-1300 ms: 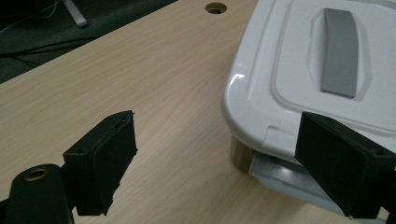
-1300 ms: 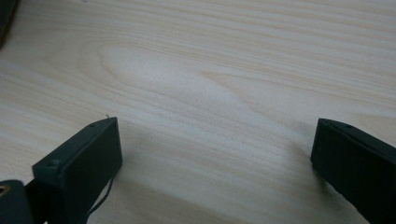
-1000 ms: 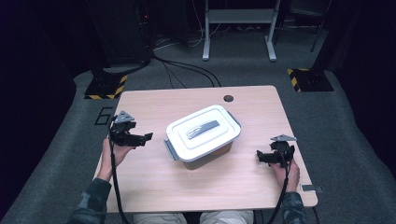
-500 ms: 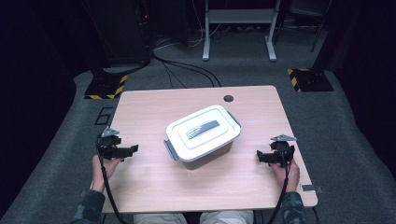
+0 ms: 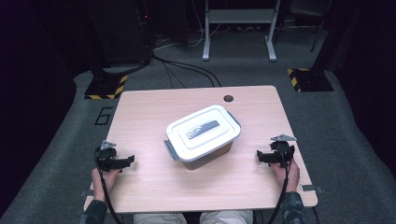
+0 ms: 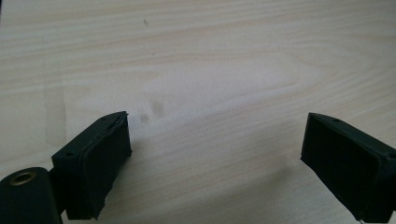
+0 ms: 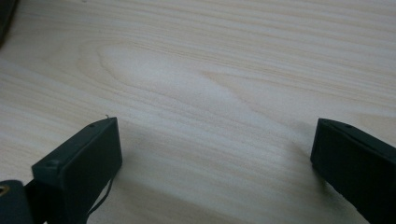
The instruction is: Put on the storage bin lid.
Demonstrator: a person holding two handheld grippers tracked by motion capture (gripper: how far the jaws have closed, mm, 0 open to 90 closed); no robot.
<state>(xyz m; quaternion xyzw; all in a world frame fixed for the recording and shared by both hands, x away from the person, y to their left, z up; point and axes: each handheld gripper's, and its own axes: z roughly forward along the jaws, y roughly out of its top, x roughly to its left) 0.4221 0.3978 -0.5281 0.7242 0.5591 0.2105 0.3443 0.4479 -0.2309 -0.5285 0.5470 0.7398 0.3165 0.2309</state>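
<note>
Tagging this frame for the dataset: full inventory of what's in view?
table: 1, light wood, centre; dark round hole near its far edge
lidded box: 1, white lid with grey handle and side clasps, brownish base, mid-table, lid on
table legs: 1 pair, grey, beyond the table
cables: several, black, on the grey floor
hazard-striped bases: 2, black and yellow, far left and far right
left gripper: 1, black, near-left edge, open, empty
right gripper: 1, black, near-right edge, open, empty

The left gripper (image 5: 128, 161) now sits lower and nearer the person than a second ago, down by the table's (image 5: 154, 105) near left corner and farther from the lidded box (image 5: 203, 130), its jaws having just been opening with nothing between them.
</note>
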